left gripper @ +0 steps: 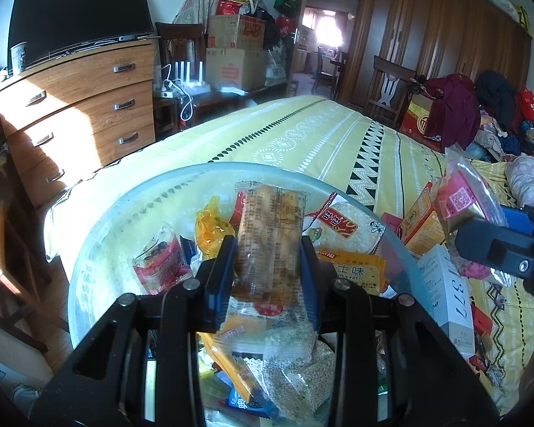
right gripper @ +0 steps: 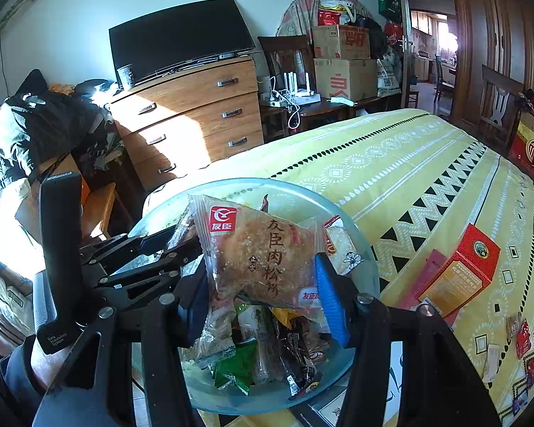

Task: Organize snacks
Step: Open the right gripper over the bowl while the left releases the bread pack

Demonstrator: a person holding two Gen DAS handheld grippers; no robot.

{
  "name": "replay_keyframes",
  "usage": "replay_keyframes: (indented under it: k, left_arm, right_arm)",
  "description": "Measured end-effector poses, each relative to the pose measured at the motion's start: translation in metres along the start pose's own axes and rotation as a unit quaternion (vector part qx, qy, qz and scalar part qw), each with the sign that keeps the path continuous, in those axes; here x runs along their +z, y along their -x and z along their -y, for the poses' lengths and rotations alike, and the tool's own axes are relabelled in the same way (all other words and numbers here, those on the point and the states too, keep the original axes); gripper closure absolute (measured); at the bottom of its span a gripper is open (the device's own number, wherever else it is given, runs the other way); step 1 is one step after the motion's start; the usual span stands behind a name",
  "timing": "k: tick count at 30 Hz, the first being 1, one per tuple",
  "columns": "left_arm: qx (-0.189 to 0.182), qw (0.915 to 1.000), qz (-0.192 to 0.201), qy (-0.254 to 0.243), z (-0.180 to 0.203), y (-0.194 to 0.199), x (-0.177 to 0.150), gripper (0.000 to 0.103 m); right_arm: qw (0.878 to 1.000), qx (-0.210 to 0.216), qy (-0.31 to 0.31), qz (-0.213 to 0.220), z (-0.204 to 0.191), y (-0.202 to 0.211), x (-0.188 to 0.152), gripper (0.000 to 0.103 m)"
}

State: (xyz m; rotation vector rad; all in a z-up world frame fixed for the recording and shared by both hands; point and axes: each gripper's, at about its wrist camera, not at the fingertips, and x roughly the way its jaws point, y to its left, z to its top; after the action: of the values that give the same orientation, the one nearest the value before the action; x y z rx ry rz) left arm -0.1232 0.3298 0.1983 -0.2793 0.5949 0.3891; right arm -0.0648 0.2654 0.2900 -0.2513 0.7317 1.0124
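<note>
A clear glass bowl [left gripper: 99, 227] full of wrapped snacks sits on the yellow patterned bed. My left gripper [left gripper: 267, 249] hangs over it, shut on a long clear-wrapped brown pastry [left gripper: 270, 227] held upright between the blue pads. My right gripper [right gripper: 263, 277] is shut on a larger clear packet of meat-floss cake [right gripper: 263, 249] with a red logo, above the same bowl [right gripper: 366, 267]. In the left wrist view the right gripper's finger [left gripper: 498, 245] shows at the right edge with that packet [left gripper: 462, 195]. The left gripper's arms [right gripper: 142, 259] reach in from the left in the right wrist view.
An orange-red box [right gripper: 459, 274], a white box [left gripper: 452, 295] and small loose packets [right gripper: 521, 341] lie on the bed to the right of the bowl. A wooden dresser [right gripper: 188, 117] with a TV stands beyond the bed's foot. Piled clothes [left gripper: 480, 106] lie at the far right.
</note>
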Motion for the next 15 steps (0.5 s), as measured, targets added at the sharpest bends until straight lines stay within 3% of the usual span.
replay_keyframes:
  k: [15]
  left_arm:
    - [-0.001, 1.0000, -0.004, 0.000, 0.0008, -0.0019, -0.0029, 0.068]
  right_arm:
    - [1.000, 0.000, -0.004, -0.008, 0.0027, -0.0072, -0.0032, 0.045]
